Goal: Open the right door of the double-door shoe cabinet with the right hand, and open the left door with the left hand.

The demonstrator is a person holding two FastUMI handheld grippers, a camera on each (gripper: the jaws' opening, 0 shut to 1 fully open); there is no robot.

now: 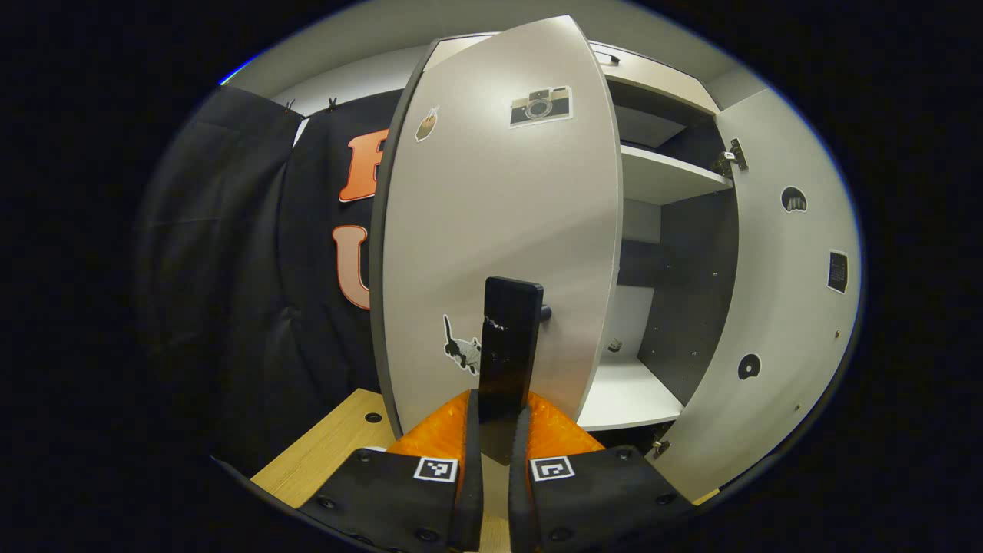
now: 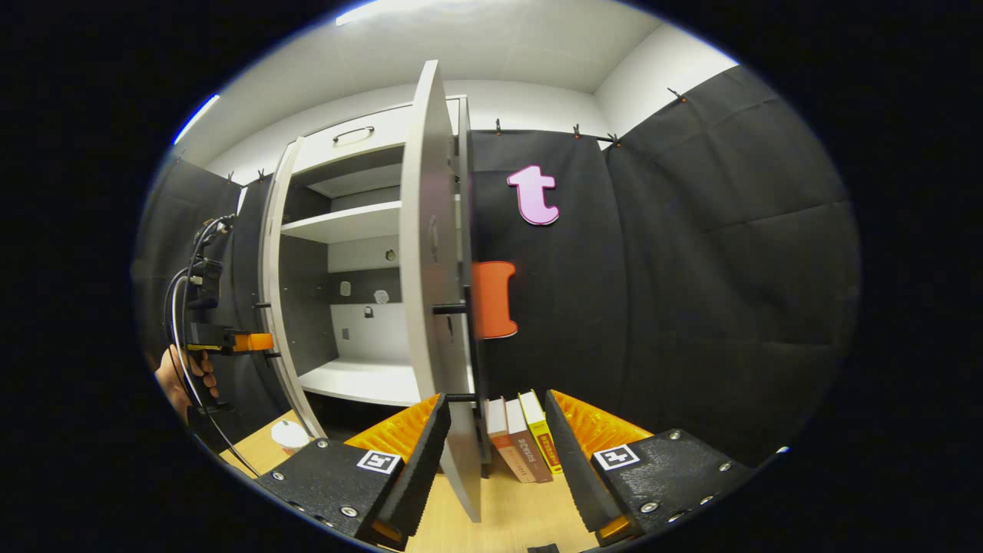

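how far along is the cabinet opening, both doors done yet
Nearly finished. Done: the right door stands swung out, and the right hand-held gripper is open around its edge. In hand: the left hand-held gripper is shut on the left door's handle, left door already swung wide. Left: letting go.

I see both views evenly lit from overhead; a bright strip glows on the ceiling (image 2: 399, 11). The pale cabinet door (image 1: 499, 230) carries soft glare, the shelves (image 2: 345, 223) sit in shadow. Straight edges bow toward the rim. Focus stays sharp, no motion blur.
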